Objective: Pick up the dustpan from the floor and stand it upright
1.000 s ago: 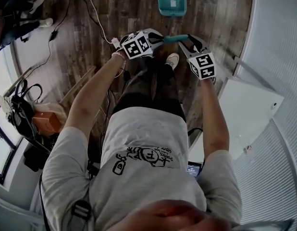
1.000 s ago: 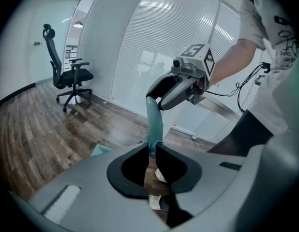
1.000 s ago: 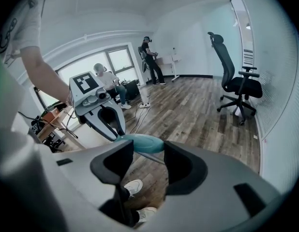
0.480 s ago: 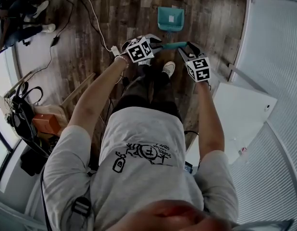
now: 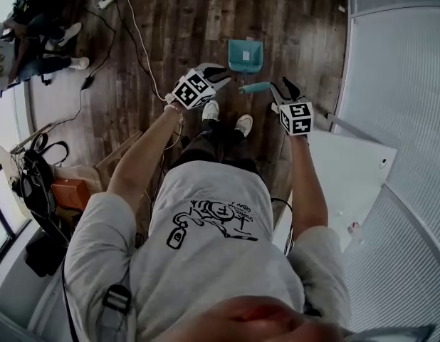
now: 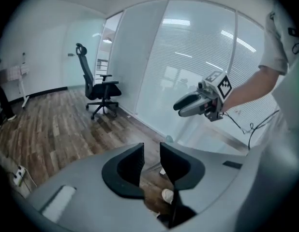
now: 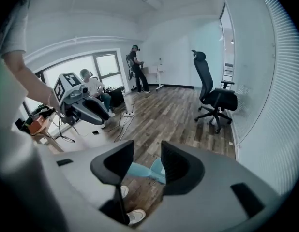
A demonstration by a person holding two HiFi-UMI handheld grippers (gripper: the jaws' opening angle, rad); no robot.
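Both grippers had lifted off the dustpan (image 5: 246, 55). The left gripper (image 5: 223, 72) had just been opening, empty; the right gripper (image 5: 283, 88) stood released, empty. The dustpan stood on the floor (image 5: 177, 20) near the shoes (image 5: 243, 125).

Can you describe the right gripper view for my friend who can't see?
The right gripper hangs open and empty above the teal dustpan and the wooden floor. A black office chair stands farther off beside the glass wall.
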